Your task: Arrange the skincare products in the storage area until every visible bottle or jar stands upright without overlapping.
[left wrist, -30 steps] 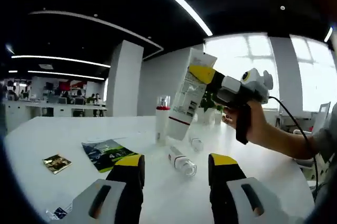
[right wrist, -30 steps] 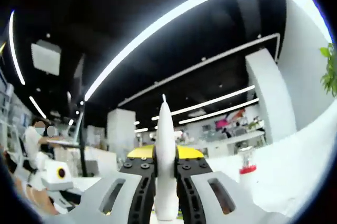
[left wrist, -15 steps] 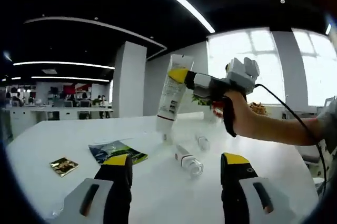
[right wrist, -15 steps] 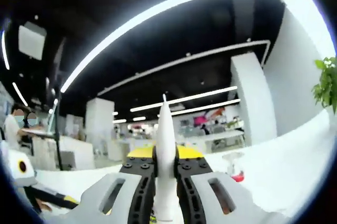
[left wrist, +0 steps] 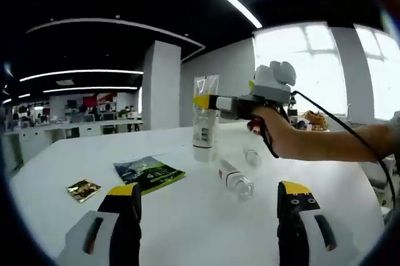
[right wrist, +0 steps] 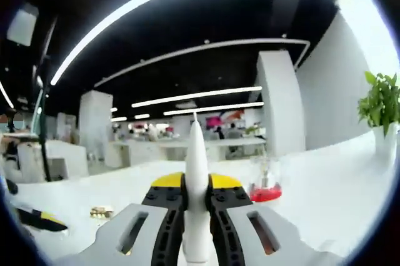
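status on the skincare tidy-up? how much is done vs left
Done: nothing clearly finished. In hand: the right gripper is clamped on the white tube, holding it upright, cap down at the table. Left: two small clear bottles lie on their sides. The left gripper is open and empty.

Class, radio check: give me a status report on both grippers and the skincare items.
Right gripper shut on white squeeze tube, upright above white table. Left gripper open, empty. Two clear bottles lying down.
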Motion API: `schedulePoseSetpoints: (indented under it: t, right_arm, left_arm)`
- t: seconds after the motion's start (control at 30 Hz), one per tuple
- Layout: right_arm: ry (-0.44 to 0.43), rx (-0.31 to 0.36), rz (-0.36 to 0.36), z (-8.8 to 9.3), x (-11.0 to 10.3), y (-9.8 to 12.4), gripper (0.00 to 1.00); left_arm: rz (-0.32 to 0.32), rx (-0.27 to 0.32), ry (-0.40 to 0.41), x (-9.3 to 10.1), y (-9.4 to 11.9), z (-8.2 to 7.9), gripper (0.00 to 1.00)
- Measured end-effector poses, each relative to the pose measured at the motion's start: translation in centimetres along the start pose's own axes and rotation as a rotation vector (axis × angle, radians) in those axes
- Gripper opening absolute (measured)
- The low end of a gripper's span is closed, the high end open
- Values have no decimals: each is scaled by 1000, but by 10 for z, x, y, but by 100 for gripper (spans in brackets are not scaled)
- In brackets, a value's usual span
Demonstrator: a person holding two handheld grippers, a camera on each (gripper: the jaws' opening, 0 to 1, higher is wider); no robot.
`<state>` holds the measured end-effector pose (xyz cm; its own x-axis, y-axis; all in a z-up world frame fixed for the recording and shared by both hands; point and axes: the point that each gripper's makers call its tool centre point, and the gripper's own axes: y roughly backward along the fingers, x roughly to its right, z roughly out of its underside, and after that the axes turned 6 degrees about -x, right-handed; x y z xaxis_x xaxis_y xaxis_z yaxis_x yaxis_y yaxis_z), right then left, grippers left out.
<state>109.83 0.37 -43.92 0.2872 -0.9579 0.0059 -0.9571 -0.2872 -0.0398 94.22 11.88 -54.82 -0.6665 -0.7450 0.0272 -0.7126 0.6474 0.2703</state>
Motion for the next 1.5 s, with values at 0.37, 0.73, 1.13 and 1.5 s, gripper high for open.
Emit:
schedulePoseSetpoints:
  t: [0.37,0.73,1.13,1.5]
  right_arm:
    - [65,-9,84,18,3,-1,12]
    - [128,9,128,18,4,-3,15]
    - [61,-15,64,38,4,7,34]
    - [-17,-150,-18,72,8,26,32]
  left_arm:
    - [-28,-15,-6,-11,2,4,99]
    - [-35,-14,1,5,9,7,100]
    - [-27,-7,16,2,8,5,99]
    - [-32,-10,21,1,8,7,100]
